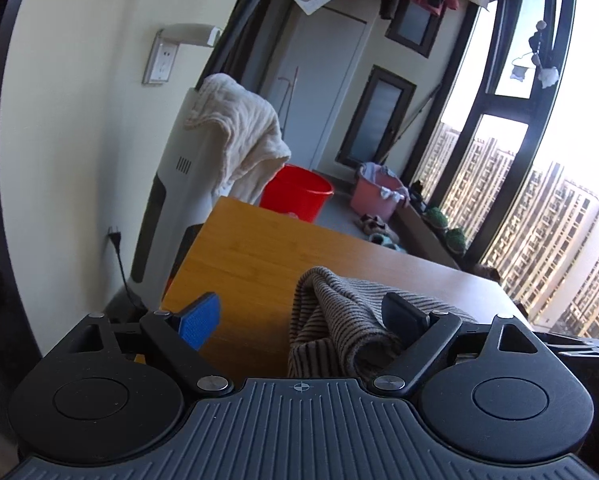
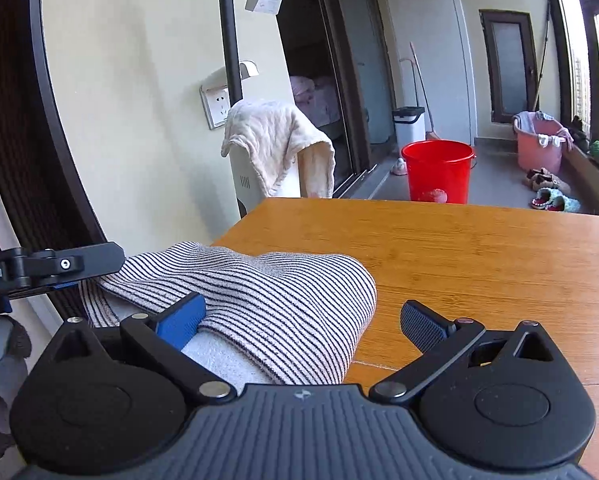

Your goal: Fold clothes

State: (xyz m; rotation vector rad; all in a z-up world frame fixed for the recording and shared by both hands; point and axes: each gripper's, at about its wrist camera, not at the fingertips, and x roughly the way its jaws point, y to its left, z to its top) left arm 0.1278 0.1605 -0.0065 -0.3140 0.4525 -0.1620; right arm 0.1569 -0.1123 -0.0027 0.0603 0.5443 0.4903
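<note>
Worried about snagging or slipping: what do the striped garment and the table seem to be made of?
Striped garment: looks like a soft, matte knit, judging by its fine ribbed stripes and rounded, limp folds; the fibre cannot be told. Table: seems wood or bamboo laminate, smooth with a slight sheen, showing fine parallel grain and plank seams.

A cream wall (image 2: 139,80) carries a white socket (image 2: 216,105). Beside it stands a tall white appliance (image 1: 171,184) with a pale towel (image 2: 279,140) draped over its top. The wooden table (image 2: 479,248) is warm orange-brown. Beyond it, on the grey floor (image 2: 495,168), sit a red bucket (image 2: 438,170), a white bin (image 2: 409,126), a pink basket (image 2: 539,148) and slippers (image 2: 551,196). Tall dark-framed windows (image 1: 495,132) let in bright daylight and look out on apartment blocks (image 1: 559,240). Small green plants (image 1: 445,226) line the sill.
</note>
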